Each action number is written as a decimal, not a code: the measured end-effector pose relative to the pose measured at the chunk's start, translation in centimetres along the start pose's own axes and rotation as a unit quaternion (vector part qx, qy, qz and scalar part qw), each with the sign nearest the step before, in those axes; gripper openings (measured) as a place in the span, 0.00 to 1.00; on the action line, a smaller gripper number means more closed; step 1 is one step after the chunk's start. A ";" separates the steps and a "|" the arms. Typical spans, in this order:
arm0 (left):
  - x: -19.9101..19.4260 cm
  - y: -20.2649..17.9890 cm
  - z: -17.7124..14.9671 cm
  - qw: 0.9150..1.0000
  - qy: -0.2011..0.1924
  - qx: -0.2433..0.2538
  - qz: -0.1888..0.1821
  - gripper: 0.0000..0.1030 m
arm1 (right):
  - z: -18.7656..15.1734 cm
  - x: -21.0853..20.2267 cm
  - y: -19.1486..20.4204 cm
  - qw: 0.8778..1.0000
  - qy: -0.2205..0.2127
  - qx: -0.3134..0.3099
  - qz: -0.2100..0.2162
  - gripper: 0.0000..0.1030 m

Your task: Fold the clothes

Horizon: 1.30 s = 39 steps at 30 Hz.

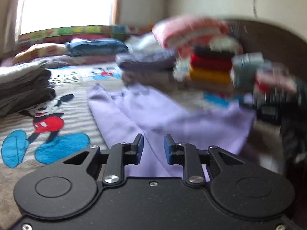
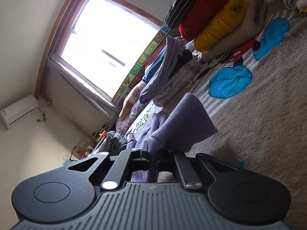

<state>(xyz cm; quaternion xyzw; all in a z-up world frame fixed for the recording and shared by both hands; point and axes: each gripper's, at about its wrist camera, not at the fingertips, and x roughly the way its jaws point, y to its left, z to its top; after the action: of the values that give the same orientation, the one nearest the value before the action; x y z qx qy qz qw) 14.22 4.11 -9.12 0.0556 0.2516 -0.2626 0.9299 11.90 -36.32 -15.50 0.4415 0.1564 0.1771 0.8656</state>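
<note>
Lilac garment [image 2: 184,122] pinched in right tongs [image 2: 151,153]

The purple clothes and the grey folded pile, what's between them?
Only bare Mickey Mouse blanket lies between the purple garment and grey pile, in the left wrist view.

garment [image 1: 153,115] on blanket [image 1: 57,99], folded stack [image 1: 211,71] behind it
</note>
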 end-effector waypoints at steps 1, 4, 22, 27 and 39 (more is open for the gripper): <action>1.0 -0.2 -0.5 1.000 0.030 0.007 0.000 0.21 | -0.1 0.1 0.1 1.000 0.001 -0.003 -0.001 0.08; 1.2 0.2 -1.1 1.000 0.026 -0.003 -0.008 0.21 | -0.1 0.0 -0.3 1.000 -0.003 0.000 -0.007 0.08; 2.8 4.1 3.9 0.995 -0.035 -0.078 0.049 0.40 | 0.8 -1.3 4.1 0.999 0.007 -0.047 -0.016 0.08; 6.1 7.7 7.1 0.992 -0.020 -0.081 0.093 0.37 | 0.0 -3.1 3.4 0.999 -0.008 -0.036 -0.005 0.08; 22.2 12.5 11.5 0.990 0.107 -0.016 0.086 0.24 | -0.4 -2.6 0.6 0.998 0.006 0.047 0.030 0.08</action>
<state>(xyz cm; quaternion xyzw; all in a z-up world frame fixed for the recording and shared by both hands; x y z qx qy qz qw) 42.04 1.85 -10.54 0.0897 0.3484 -0.1702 0.9174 9.30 -36.81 -14.91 0.4852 0.1564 0.1978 0.8373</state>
